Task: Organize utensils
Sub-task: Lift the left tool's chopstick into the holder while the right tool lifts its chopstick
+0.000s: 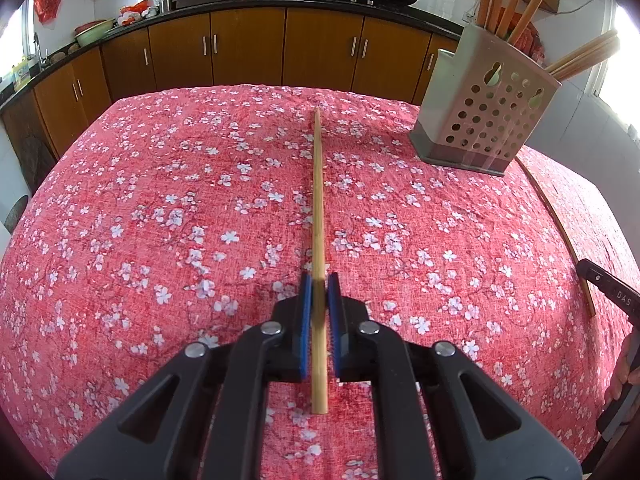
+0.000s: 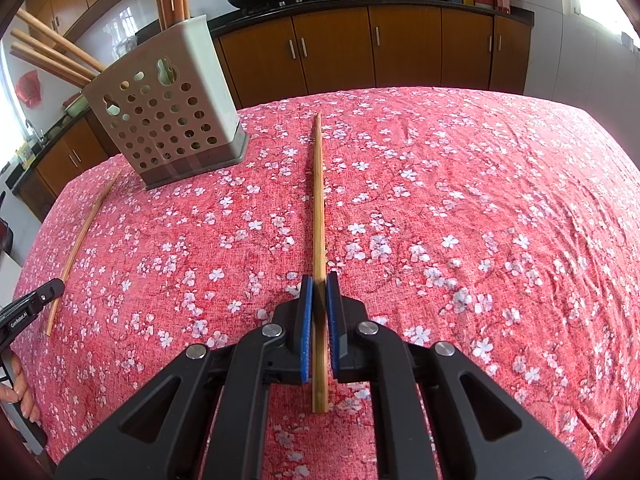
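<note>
A: Kitchen cabinets (image 1: 248, 52) run behind a red floral tablecloth (image 1: 160, 200). Left gripper (image 1: 319, 284) pinches one chopstick (image 1: 318, 200) at frame centre; the perforated chopstick holder (image 1: 486, 112) sits upper right, several chopsticks (image 1: 516, 4) standing inside

B: Right gripper (image 2: 319, 284) likewise pinches a chopstick (image 2: 319, 200); holder at upper left there

A: Risk?

B: Judging by the long overhang, either stick may pivot in the pads, miss the opening, or nudge the holder over
</note>
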